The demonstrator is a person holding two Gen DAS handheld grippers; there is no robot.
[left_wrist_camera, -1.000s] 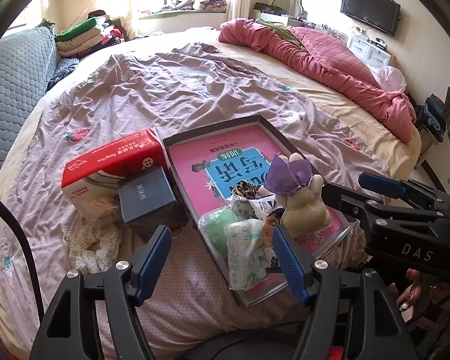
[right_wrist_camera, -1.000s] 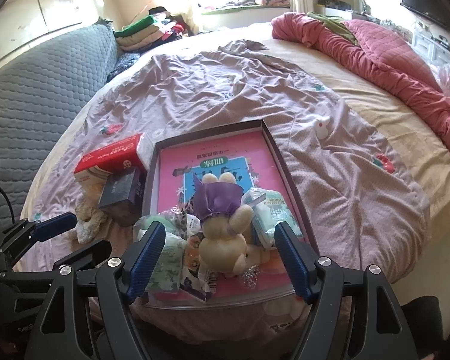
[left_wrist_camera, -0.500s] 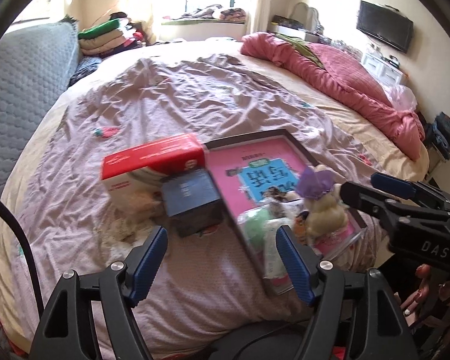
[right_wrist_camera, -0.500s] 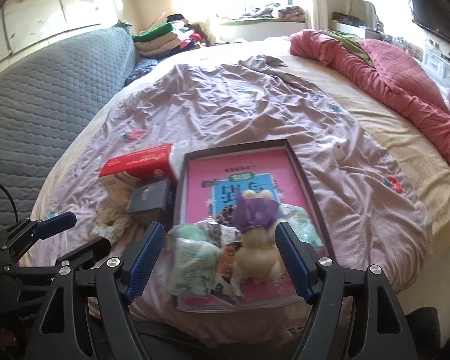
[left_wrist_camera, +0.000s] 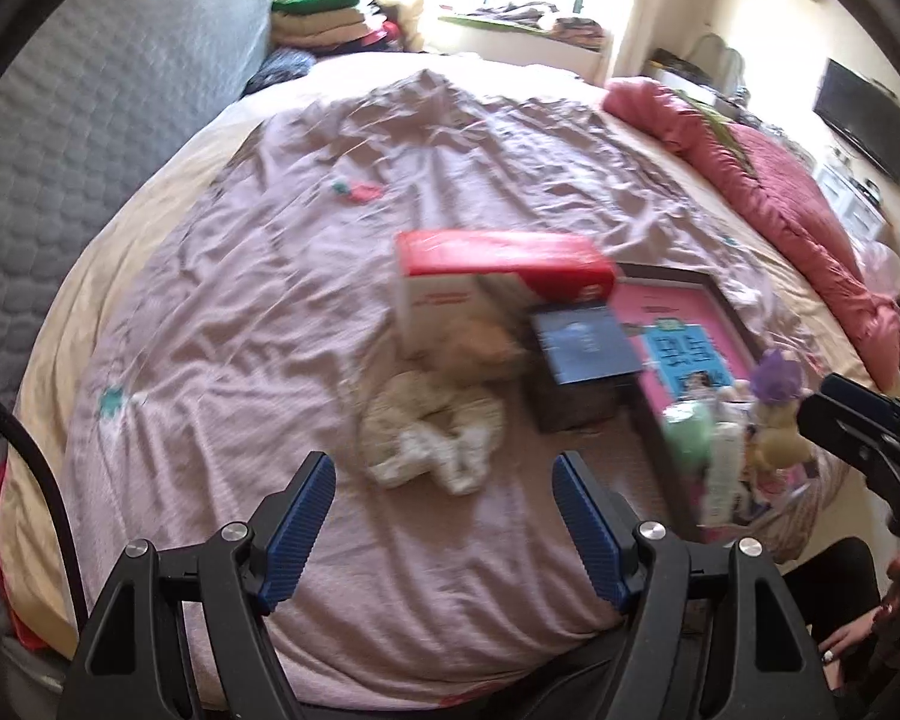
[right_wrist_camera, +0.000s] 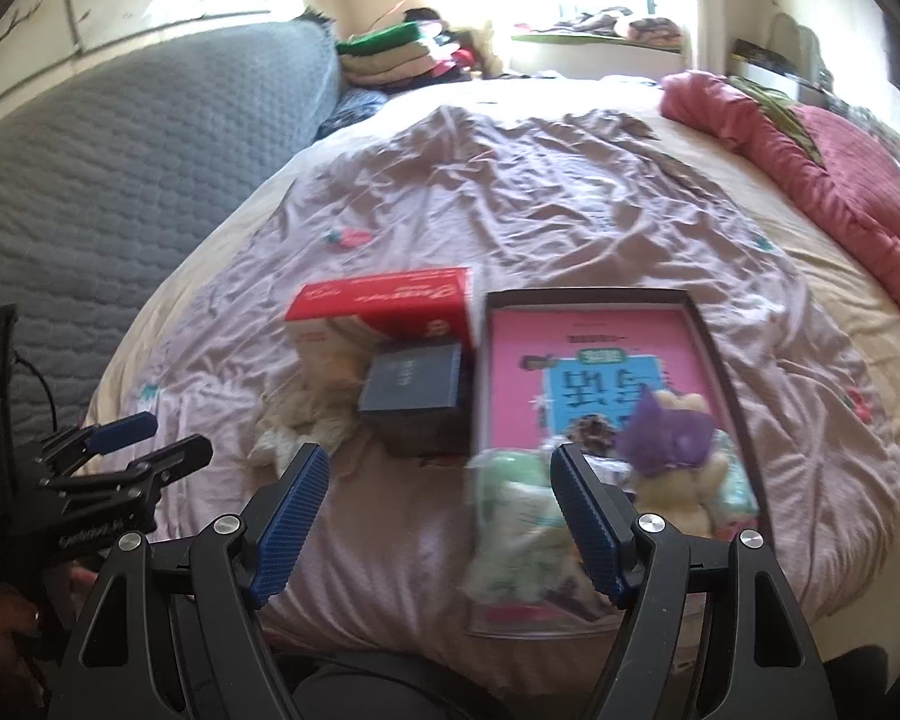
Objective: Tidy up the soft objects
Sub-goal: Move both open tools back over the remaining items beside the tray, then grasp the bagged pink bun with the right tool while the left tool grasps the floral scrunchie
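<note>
I have swung my left gripper [left_wrist_camera: 441, 525] leftward off the tray, so it now faces the cream lace cloth [left_wrist_camera: 432, 435] on the mauve bedspread [left_wrist_camera: 270, 312] rather than the toys; its fingers are spread wide and hold nothing. I take that to mean the cloth is the next soft thing to gather.

Just past the cloth stand one red-and-white tissue box [left_wrist_camera: 498, 282] and one dark blue box [left_wrist_camera: 582, 360], touching each other. Right of them lies one dark-framed tray [right_wrist_camera: 594, 300] with a pink book [right_wrist_camera: 588, 372] in its bottom. At its near end I count one green packet [right_wrist_camera: 513, 516], one plush bunny [right_wrist_camera: 678, 474] with a purple bow and at least one pale packet behind it; blur may hide more.

My right gripper [right_wrist_camera: 441, 525] has also turned left, off the bunny. It is wide open and empty, with its right finger in front of the green packet.
</note>
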